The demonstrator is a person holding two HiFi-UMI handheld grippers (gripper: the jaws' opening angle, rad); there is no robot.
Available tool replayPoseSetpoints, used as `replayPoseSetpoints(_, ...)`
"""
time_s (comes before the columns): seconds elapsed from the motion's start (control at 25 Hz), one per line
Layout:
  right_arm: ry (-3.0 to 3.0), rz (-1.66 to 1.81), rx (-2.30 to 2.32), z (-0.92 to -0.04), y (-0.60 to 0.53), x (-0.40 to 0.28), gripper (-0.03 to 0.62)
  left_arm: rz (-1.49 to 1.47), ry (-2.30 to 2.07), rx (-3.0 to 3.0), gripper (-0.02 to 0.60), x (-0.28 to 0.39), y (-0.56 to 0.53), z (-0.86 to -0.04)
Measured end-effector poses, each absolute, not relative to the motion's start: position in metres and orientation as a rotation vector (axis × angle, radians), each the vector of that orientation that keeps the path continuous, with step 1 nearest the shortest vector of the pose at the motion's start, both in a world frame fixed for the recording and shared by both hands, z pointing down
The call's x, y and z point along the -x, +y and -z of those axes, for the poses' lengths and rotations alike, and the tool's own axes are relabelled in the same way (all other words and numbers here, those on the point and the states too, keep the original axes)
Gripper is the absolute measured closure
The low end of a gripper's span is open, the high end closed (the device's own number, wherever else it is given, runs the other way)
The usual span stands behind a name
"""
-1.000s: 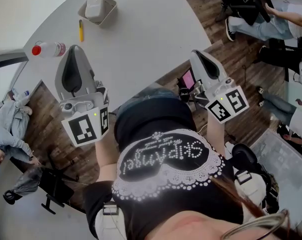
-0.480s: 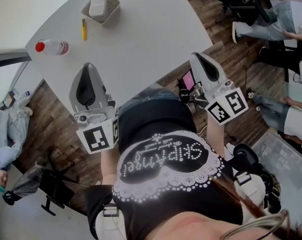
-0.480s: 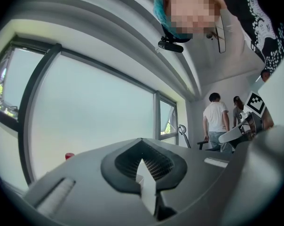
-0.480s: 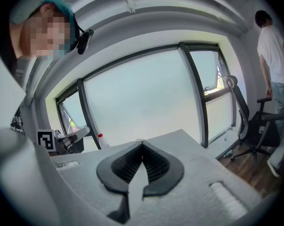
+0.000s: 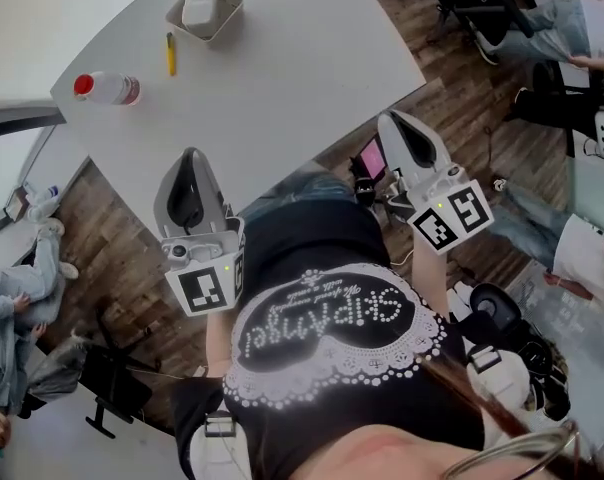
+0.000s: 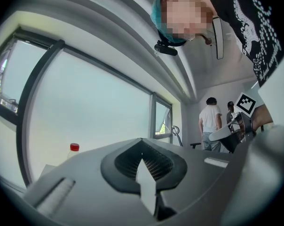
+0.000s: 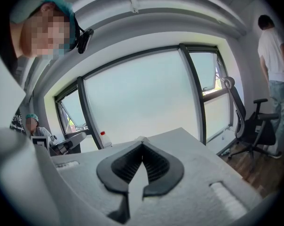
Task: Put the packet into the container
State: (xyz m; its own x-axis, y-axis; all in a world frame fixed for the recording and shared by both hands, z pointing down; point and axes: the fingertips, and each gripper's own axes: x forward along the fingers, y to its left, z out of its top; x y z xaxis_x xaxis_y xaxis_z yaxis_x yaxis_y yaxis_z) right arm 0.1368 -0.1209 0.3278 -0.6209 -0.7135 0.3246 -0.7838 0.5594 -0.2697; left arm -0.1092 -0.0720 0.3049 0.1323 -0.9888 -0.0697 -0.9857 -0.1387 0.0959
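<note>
The beige container stands at the table's far side, and a white packet lies inside it. My left gripper hangs over the near table edge, close to the person's torso. Its jaws are shut with nothing between them, as the left gripper view also shows. My right gripper is off the table's right edge above the wooden floor. It is shut and empty too, its tips meeting in the right gripper view. Both grippers are far from the container.
A yellow pen and a red-capped bottle lie on the white table near the container. Office chairs and seated people are at the right, and a standing person and a chair show near the windows.
My left gripper has drawn back to the right and toward the torso, away from the bottle. The right gripper has barely moved. Both stay shut.
</note>
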Motion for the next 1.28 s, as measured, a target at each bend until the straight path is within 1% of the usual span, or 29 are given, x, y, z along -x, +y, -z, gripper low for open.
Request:
replayPoseSetpoints(0.68, -2.594, -0.551, -1.219, -0.344, -0.081, -0.112, 0.599, 0.147, -1.969, -2.317, 0.580, 0.118, -0.048, -0.330)
replayPoseSetpoints(1.08, -2.626, -0.576, -1.081, -0.359, -0.054, -0.079, 0.599, 0.148, -1.972, -2.299, 0.580, 0.121, -0.042, -0.333)
replayPoseSetpoints(1.28, -2.609, -0.557, -1.118, -0.358, -0.056, -0.086, 0.599, 0.125, -1.962, -2.294, 0.580, 0.120, -0.039, -0.337)
